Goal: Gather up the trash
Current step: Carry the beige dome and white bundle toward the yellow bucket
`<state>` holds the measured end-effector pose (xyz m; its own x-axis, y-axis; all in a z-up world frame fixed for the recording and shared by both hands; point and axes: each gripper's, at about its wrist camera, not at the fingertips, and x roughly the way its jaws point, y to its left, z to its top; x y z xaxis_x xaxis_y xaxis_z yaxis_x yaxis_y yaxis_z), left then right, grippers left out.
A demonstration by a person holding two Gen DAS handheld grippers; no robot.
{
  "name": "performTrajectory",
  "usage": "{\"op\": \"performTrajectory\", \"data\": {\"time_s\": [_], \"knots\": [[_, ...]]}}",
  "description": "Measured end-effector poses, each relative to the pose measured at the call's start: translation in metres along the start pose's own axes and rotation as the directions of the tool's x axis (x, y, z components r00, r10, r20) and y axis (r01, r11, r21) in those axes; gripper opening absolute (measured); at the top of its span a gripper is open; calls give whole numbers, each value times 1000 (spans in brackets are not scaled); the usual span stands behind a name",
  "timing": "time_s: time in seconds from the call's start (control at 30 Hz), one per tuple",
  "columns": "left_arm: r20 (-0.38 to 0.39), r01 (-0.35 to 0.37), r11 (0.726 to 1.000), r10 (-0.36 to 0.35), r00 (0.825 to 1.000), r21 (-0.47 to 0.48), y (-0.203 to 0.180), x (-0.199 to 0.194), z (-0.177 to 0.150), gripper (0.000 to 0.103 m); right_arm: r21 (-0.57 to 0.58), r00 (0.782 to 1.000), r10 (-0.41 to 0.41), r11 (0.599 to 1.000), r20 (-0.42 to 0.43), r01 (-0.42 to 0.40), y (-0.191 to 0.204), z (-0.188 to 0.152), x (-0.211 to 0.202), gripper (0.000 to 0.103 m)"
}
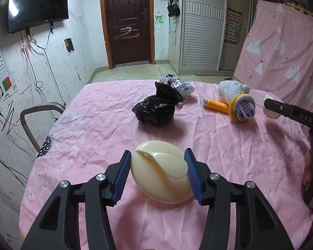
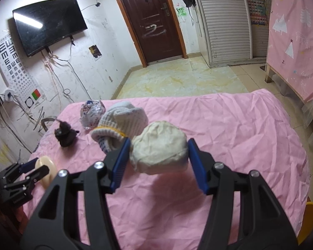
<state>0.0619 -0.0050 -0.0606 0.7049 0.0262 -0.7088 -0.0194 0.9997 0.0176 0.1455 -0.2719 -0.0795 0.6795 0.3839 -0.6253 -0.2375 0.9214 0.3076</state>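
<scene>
My left gripper [image 1: 157, 162] is shut on a cream, egg-shaped plastic container [image 1: 160, 175], its blue pads pressing both sides low over the pink tablecloth [image 1: 94, 114]. In the right wrist view the same container [image 2: 46, 164] shows at the far left, between the left gripper's black fingers [image 2: 39, 171]. My right gripper [image 2: 158, 152] is shut on a crumpled off-white wad [image 2: 158, 148], held above the cloth with a shadow under it. On the table lie a black plastic bag [image 1: 156, 109], a printed wrapper [image 1: 180, 86], a white knitted glove [image 1: 235, 98] and an orange thread spool [image 1: 216, 105].
A metal chair [image 1: 31, 120] stands at the table's left edge. A pink-covered board [image 1: 281, 52] leans at the right. Beyond the table's far edge are tiled floor [image 2: 177, 79], a dark door [image 1: 128, 20] and a wall television [image 2: 48, 29]. A yellow object [image 2: 308, 218] sits low right.
</scene>
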Motion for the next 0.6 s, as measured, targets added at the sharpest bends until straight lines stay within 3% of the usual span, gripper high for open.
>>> {"op": "performTrajectory", "data": {"time_s": [0.6], "knots": [[115,83,996,-85,990,19,-21,-50,6,43,59,990,-10,998,140,2,-8,-8,-57,54]]}}
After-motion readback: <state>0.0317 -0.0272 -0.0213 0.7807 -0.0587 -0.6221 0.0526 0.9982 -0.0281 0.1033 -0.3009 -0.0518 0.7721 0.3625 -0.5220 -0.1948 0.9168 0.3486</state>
